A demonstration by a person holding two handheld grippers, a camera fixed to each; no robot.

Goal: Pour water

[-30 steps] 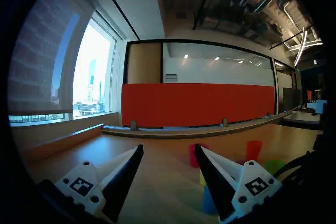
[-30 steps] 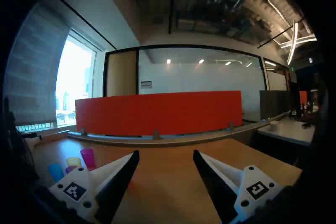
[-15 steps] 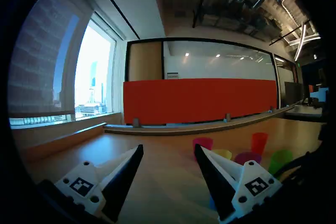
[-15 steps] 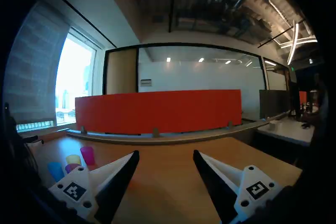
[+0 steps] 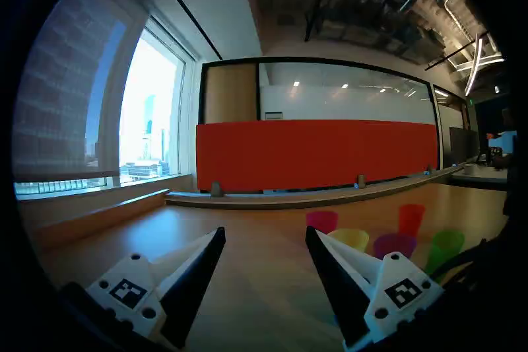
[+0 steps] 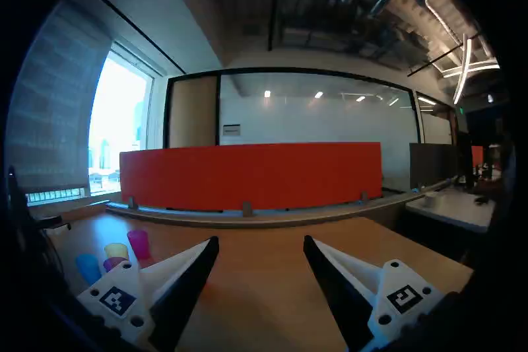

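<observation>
Both tools hang low over a smooth, honey-coloured wooden table [image 5: 264, 286] with a soft sheen. The left gripper [image 5: 264, 230] has its jaws spread wide with nothing between them; its fingers [image 5: 191, 286] are matte black wedges tapering to sharp points, set in white plastic mounts that carry square black-and-white markers. The right gripper [image 6: 261, 240] is built the same way, and its jaws also stand well apart and empty.

In the left gripper view, a cluster of small, translucent plastic tumblers stands on the table just beyond its right finger: a magenta cup [image 5: 322, 220], a yellow cup [image 5: 350, 238], a purple cup [image 5: 394, 244], an orange cup [image 5: 411, 218] and a green cup [image 5: 446, 246]. All are upright, tapered and close together. I cannot tell what is in them. In the right gripper view, a blue cup [image 6: 87, 267] stands at the near edge of the group, far to the left.

Behind the table are a flat orange partition [image 5: 317, 154] and a bright window [image 5: 148, 127].
</observation>
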